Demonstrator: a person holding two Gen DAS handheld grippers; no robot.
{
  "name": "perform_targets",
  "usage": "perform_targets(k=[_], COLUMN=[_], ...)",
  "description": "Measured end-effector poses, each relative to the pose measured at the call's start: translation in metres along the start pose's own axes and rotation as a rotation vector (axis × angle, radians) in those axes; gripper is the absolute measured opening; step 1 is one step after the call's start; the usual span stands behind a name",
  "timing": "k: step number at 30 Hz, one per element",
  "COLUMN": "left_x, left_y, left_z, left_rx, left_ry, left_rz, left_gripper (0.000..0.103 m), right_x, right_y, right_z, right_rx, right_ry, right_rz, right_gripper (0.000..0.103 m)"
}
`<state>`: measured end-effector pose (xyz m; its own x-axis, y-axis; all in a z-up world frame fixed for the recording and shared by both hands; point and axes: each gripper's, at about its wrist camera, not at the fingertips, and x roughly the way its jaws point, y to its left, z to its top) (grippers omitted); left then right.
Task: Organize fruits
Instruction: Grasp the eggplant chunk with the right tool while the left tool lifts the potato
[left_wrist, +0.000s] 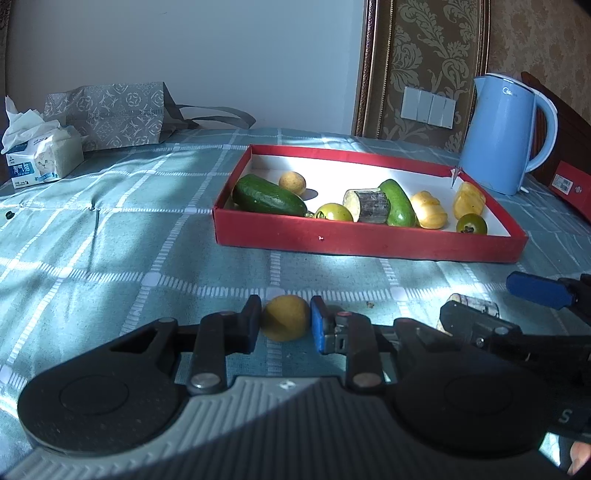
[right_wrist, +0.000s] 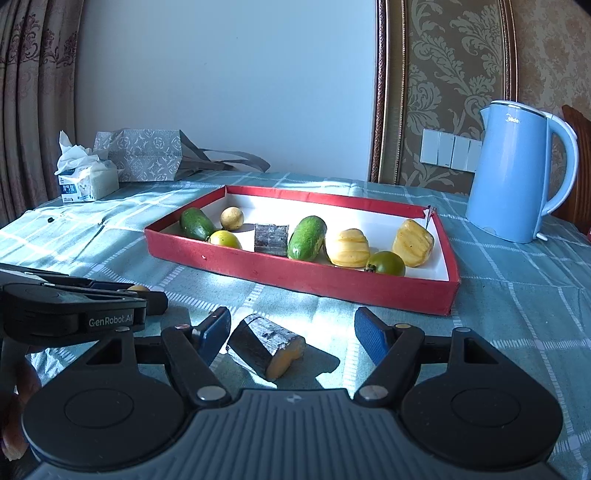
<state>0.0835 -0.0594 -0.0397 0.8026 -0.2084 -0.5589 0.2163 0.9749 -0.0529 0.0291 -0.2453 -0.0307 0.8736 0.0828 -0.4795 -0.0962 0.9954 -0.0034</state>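
The left gripper (left_wrist: 284, 323) seemingly pinched the yellow fruit (left_wrist: 285, 317); the right gripper (right_wrist: 291, 334) stood open around the cut chunk (right_wrist: 266, 345), lying slantwise before the red box (right_wrist: 295, 275).

Hidden mostly behind left gripper (right_wrist: 155, 301), beside the box (right_wrist: 295, 275): small yellow fruit (right_wrist: 138, 288). Cut off at right edge past the box: red book (left_wrist: 570, 186).

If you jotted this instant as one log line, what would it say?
left tongs: around yellow fruit, grip unclear | right tongs: open around log-like chunk | red tray: eight pieces inside
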Motion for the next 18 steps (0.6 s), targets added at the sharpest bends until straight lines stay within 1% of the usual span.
perform_targets(k=[2,6,9,11,18], left_x=[0.000,0.000,0.000,0.000,0.000], left_y=[0.000,0.000,0.000,0.001,0.000], left_z=[0.000,0.000,0.000,0.000,0.000], left_rx=[-0.001,-0.002,-0.002,-0.002,-0.006], left_ry=[0.000,0.000,0.000,0.001,0.001], left_rz=[0.000,-0.001,-0.002,-0.004,-0.008], left_gripper=[0.026,0.026,0.026,0.026,0.026], right_x=[-0.002,0.001,0.004,0.008,0.009], right_y=[0.002,0.006,0.008,0.011,0.009], right_z=[-0.002,-0.003,-0.002,-0.002,-0.003], right_rx=[0.016,0.009,0.010,-0.001,0.016], right_ry=[0.001,0.024,0.043,0.071,0.069], right_rz=[0.007,-0.014,-0.001,0.004,0.008], right_gripper=[0.072,0.070,0.058,0.046,0.045])
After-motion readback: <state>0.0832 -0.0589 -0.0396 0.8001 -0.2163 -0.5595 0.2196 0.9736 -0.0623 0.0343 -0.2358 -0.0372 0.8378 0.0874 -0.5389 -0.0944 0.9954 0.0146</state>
